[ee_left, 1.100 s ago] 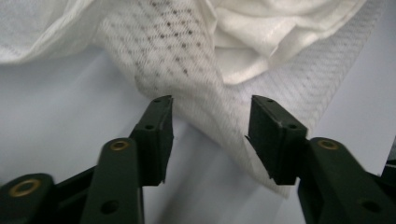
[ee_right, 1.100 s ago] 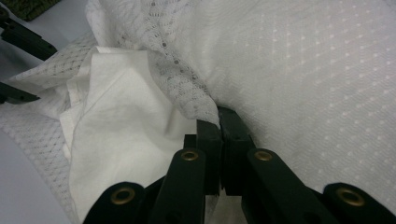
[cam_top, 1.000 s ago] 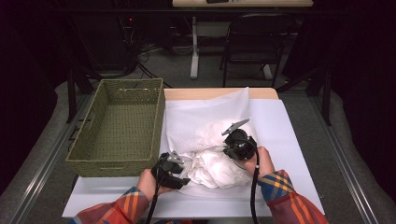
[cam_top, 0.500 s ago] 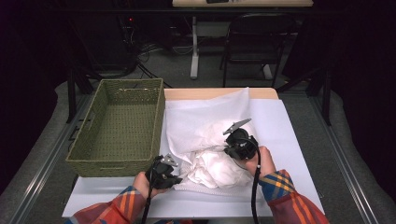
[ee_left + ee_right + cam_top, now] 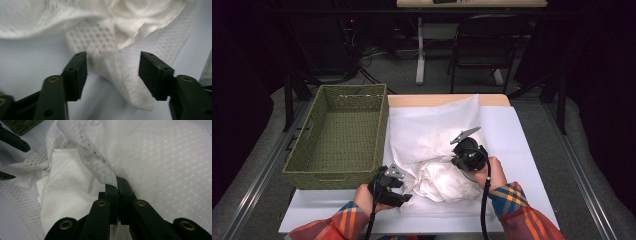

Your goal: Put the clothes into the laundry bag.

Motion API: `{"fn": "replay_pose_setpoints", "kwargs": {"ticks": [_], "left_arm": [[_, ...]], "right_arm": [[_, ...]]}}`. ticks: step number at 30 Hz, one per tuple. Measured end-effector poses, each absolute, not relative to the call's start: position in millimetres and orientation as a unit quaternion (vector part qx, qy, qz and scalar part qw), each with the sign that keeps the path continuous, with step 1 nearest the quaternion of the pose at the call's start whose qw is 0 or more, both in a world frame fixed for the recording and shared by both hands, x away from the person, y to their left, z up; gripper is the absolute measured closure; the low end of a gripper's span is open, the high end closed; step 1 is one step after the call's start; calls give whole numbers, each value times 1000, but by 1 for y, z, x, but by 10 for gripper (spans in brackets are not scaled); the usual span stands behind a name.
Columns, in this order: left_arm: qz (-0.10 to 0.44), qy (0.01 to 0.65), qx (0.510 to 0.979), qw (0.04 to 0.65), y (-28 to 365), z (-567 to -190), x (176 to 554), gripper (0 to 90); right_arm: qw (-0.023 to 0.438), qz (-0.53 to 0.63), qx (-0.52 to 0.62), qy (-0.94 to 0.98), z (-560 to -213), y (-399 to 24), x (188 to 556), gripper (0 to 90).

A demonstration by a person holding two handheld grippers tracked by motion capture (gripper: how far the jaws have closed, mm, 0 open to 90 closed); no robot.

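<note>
- Black jaws, left gripper (image 5: 112, 72) — standing apart, having just been opening; a perforated corner of the cloth (image 5: 120, 82) lies between them, pads not pressing on it.
- Right gripper (image 5: 117, 192) — jaws closed tight on a fold of the cloth's mesh edge, near the heap's far right side in the high view.
- Cloth (image 5: 447, 177) — white, two layers: an open mesh outside, a smooth lining inside. Crumpled in a heap at the near middle of the sheet, between the two grippers.
- Handling, as judged: light, limp, no stiffness at all; it will sag and drag from any single hold. Mesh may snag on a jaw edge. Best taken at a corner or hem, one in each gripper, well apart, so it spreads rather than bunches.
- Sheet (image 5: 512, 130) — white paper, creased, covering a pale wooden table (image 5: 437, 100).
- Basket (image 5: 312, 172) — green woven, rectangular, just left of the cloth.
- Room — dark; a chair (image 5: 484, 45), table legs and cables on a grey floor beyond.
</note>
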State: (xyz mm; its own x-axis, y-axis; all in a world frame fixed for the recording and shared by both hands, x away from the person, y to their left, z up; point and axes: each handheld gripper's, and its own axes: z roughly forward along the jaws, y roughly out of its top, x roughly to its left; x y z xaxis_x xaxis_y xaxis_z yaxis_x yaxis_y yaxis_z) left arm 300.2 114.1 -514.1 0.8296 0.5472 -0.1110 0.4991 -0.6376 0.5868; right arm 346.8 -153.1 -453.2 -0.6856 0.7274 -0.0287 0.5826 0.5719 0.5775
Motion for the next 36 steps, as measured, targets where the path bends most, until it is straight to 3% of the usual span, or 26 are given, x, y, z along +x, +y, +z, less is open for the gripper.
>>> {"fn": "replay_pose_setpoints", "kwargs": {"ticks": [7,12,19,22,25,27,28,33,36], "left_arm": [[58,262,903,336,91,-502,295,216],[79,231,905,347,47,-501,292,209],[85,241,906,337,12,-518,305,193],[99,255,904,328,2,-529,312,238],[110,261,900,330,-2,-535,317,434],[108,256,900,335,-2,-536,320,468],[104,251,902,336,-2,-535,321,573],[110,255,891,359,2,-524,329,772],[109,263,889,358,4,-521,340,774]], "right_arm": [[135,274,373,876,-453,-153,347,888],[136,276,373,875,-452,-153,346,887],[132,282,375,873,-453,-156,347,887],[128,283,378,872,-454,-157,348,887],[126,284,379,872,-455,-158,349,887],[126,284,381,871,-455,-158,349,888],[126,284,381,871,-455,-158,349,888],[122,291,381,869,-451,-157,348,888],[124,303,378,866,-446,-157,346,888]]}}
